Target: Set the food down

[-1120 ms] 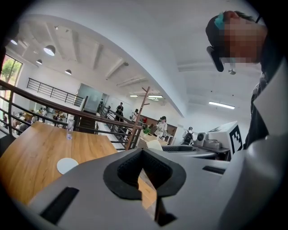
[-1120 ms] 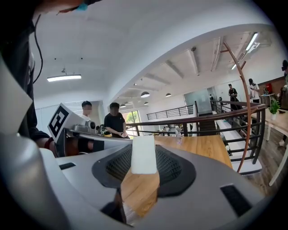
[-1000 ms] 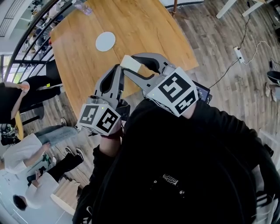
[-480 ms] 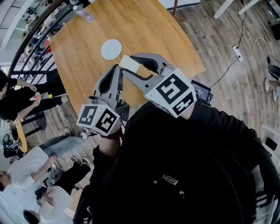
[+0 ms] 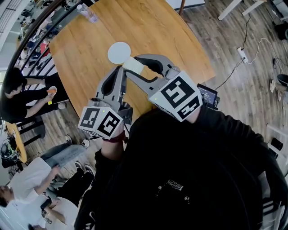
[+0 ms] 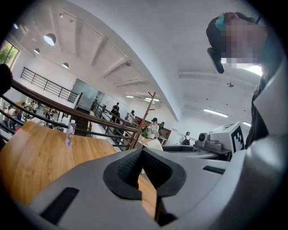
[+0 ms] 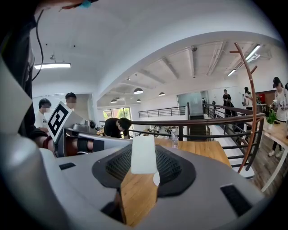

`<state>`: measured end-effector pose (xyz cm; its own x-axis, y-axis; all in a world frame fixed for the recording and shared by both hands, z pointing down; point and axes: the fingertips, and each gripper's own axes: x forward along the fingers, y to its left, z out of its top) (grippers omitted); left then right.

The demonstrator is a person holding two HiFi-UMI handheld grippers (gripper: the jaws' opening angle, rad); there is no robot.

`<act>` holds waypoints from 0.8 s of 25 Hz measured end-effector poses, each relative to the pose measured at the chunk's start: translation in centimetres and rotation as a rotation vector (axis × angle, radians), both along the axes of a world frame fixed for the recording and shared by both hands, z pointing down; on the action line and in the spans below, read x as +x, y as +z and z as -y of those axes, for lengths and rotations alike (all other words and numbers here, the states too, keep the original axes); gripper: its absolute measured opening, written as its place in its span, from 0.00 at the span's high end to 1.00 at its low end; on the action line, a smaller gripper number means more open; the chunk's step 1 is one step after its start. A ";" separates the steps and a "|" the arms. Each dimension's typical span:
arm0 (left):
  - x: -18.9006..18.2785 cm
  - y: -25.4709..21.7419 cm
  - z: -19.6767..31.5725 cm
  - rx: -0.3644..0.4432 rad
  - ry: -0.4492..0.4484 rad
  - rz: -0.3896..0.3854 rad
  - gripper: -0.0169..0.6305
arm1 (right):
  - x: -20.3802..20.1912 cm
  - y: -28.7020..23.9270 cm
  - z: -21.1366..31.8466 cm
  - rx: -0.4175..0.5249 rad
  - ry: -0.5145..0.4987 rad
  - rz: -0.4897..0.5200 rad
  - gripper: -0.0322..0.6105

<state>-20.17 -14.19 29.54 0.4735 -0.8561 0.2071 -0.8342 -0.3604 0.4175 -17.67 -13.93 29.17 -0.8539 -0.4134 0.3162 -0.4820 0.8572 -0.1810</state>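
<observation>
In the head view both grippers are held up close to my chest, above the near edge of a wooden table (image 5: 153, 31). My right gripper (image 5: 134, 66) is shut on the food (image 5: 132, 63), a pale cream flat block. In the right gripper view the food (image 7: 143, 154) stands upright between the black pads. My left gripper (image 5: 119, 71) sits just left of it with its jaws together and nothing in them; its pads (image 6: 128, 167) meet in the left gripper view. A white plate (image 5: 119, 52) lies on the table beyond the food.
A water bottle (image 5: 87, 12) stands at the table's far edge by a black railing (image 5: 31, 36). A dark device (image 5: 208, 95) lies at the table's near right corner. People sit and stand at the left (image 5: 27, 94). A power strip (image 5: 243, 55) lies on the floor.
The table and plate have shifted slightly up and right in the head view. Both grippers keep their pose, the food still held. People at the left have moved.
</observation>
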 end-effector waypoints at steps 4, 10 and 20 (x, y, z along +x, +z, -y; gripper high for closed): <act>-1.3 0.9 0.4 -0.016 -0.007 -0.007 0.98 | -1.3 0.9 0.5 -0.015 -0.019 -0.016 0.68; -1.5 1.8 1.7 -0.033 -0.073 -0.022 0.98 | -1.4 1.8 1.9 -0.033 -0.074 -0.023 0.68; -2.8 1.2 1.6 -0.062 -0.204 0.030 0.98 | -2.9 1.3 2.0 -0.038 -0.230 0.038 0.68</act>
<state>-22.99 -15.81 30.76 0.2845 -0.9188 0.2736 -0.8997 -0.1574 0.4072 -20.59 -15.95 30.44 -0.9359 -0.1952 0.2934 -0.2673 0.9358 -0.2300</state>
